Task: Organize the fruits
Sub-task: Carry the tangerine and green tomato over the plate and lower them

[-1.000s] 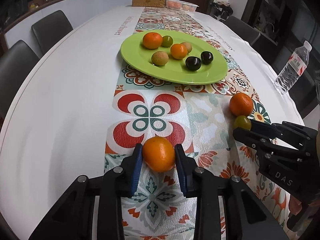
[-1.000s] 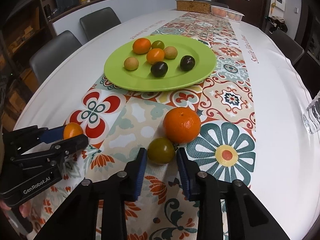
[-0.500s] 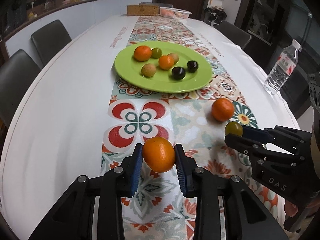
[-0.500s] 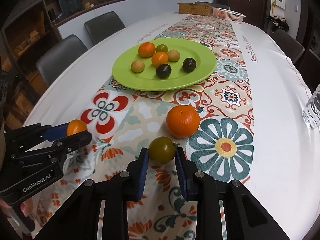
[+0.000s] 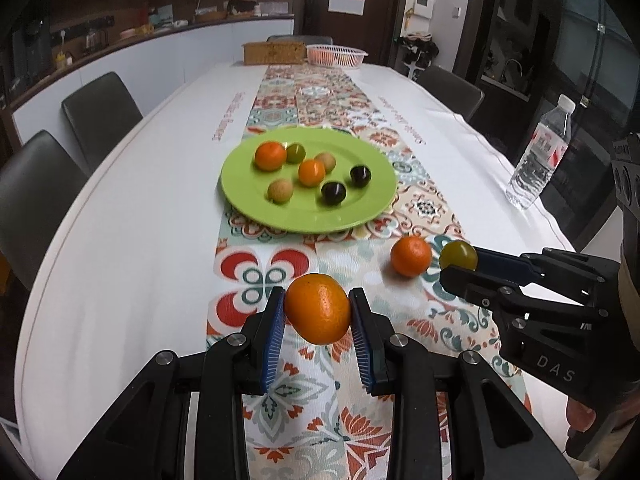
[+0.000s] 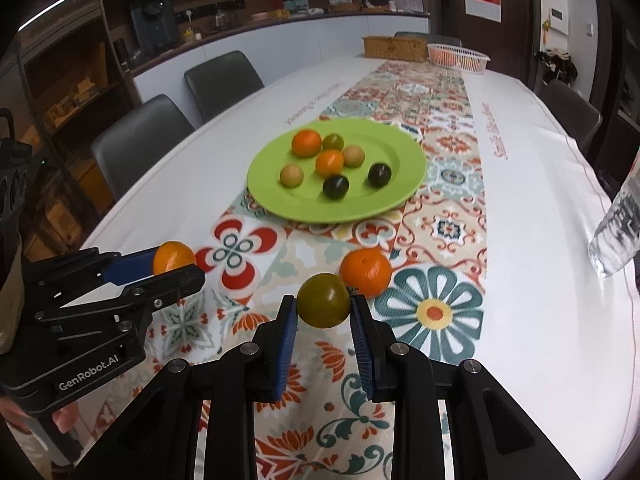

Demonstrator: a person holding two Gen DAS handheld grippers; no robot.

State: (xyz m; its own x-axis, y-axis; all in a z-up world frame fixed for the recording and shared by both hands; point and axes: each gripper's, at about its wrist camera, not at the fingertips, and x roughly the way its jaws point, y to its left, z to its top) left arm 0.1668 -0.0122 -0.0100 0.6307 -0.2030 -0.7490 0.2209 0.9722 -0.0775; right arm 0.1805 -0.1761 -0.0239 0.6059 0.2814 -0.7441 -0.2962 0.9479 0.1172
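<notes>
- Both fruits have gone up from the table since a second ago: the orange (image 5: 318, 308) and the olive-green fruit (image 6: 324, 300), which were then low at the runner, now hang clearly above it.
- The left gripper (image 5: 318, 320) is clenched on the orange, its blue pads pressing the two sides; the right gripper (image 6: 324, 312) is clenched in the same way on the olive-green fruit.
- The green plate (image 5: 360, 216) is the landmark. Both carried fruits are on the near side of it, well apart from its rim, the orange toward its left and the olive-green fruit toward its right.
- Seven small fruits already lie on the plate. One loose orange (image 6: 366, 272) rests on the runner, near the plate's front edge and just beside the olive-green fruit.
- I judge the step in hand to be the carrying of two fruits to the plate.
- The next move calls for bringing each gripper forward over a bare part of the plate, lowering it, and opening gently so that the round fruit does not roll off.
</notes>
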